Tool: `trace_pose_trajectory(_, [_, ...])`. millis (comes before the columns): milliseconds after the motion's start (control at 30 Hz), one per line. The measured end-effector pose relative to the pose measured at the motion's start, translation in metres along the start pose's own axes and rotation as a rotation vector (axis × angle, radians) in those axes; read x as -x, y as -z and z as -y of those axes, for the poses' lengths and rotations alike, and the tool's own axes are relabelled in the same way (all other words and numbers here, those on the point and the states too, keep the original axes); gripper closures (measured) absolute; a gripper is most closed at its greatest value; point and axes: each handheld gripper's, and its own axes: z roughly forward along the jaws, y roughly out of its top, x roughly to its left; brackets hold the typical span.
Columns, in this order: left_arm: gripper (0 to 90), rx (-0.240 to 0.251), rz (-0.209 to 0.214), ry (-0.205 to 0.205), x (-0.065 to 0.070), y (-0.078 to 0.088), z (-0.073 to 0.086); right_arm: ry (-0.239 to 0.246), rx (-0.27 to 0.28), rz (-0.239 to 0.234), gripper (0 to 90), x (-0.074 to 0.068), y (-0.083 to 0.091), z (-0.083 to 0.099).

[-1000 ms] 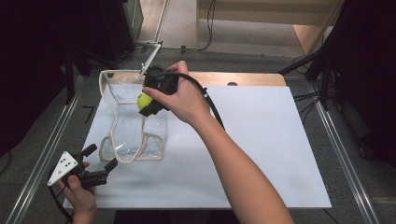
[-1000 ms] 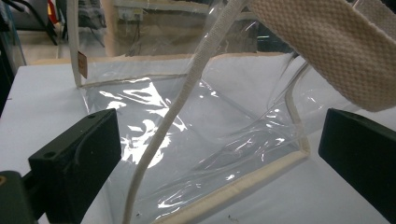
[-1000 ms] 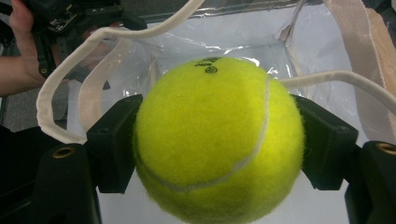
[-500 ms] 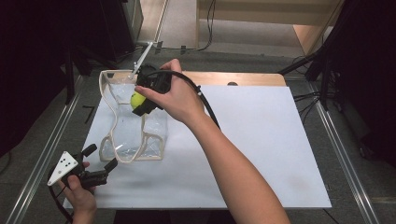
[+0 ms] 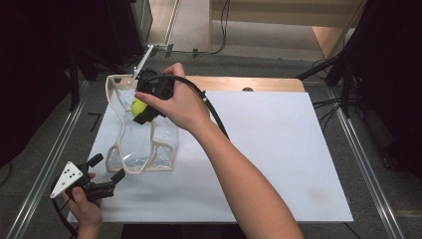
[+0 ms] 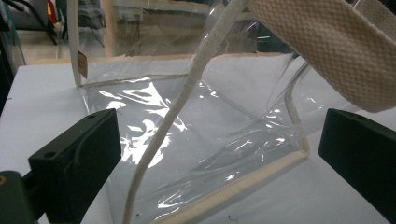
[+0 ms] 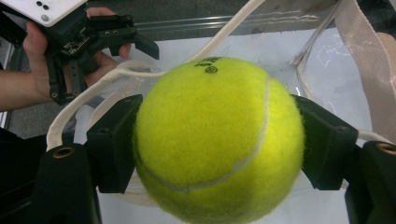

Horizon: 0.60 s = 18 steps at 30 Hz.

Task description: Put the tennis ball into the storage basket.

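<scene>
Right claw (image 5: 141, 110) pinching ball (image 7: 217, 140), hovering over bag (image 5: 144, 144) mouth at worktop's 10 o'clock. Left claw (image 5: 107, 168) spread, idle at bag's 7 o'clock. Step: loading ball. Next: lower into bag, release.

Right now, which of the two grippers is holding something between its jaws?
The right gripper: its jaws clamp the yellow tennis ball above the clear bag. The left gripper has open jaws, nothing held.
</scene>
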Motion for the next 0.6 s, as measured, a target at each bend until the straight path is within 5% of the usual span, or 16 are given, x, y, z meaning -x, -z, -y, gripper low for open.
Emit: trace_pose_trajectory(600, [0.0,0.004,0.0,0.003,0.0,0.0,0.0,0.016,0.0,-0.019,22.9,0.001,-0.011,-0.018])
